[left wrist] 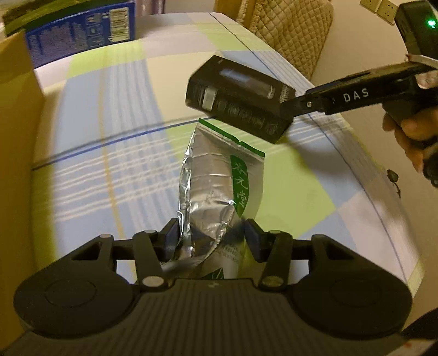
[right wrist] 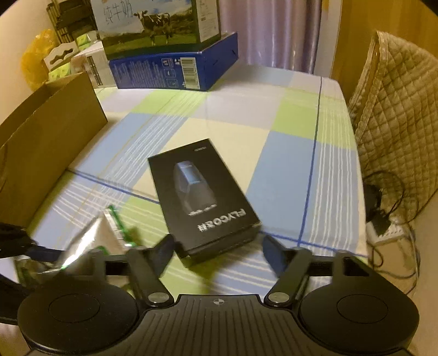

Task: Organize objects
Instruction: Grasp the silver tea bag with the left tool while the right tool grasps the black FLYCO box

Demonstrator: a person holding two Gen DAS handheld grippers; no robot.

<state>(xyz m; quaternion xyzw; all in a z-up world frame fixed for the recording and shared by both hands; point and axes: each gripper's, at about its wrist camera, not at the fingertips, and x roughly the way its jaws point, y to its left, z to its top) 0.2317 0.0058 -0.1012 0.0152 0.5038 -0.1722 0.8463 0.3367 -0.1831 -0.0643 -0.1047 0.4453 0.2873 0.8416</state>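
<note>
Leftmost, an open brown cardboard box [right wrist: 46, 142] stands at the table's left edge, and behind it a blue carton [right wrist: 175, 69] with a cow-printed milk carton [right wrist: 153, 24] stacked on top sits at the far side. Nearer, the left gripper [left wrist: 212, 237] pinches the lower end of a crinkled silver foil pouch with a green label [left wrist: 219, 178], which rises from its fingers over the checked blue, green and cream tablecloth [left wrist: 115, 142]. To the right, a black rectangular shaver box [right wrist: 202, 197] sits between the spread fingers of the right gripper [right wrist: 219, 252]; its near left corner touches the left pad, while the right pad stands clear. Farthest right, a quilted beige chair cover [right wrist: 394, 123] hangs beside the table.
</note>
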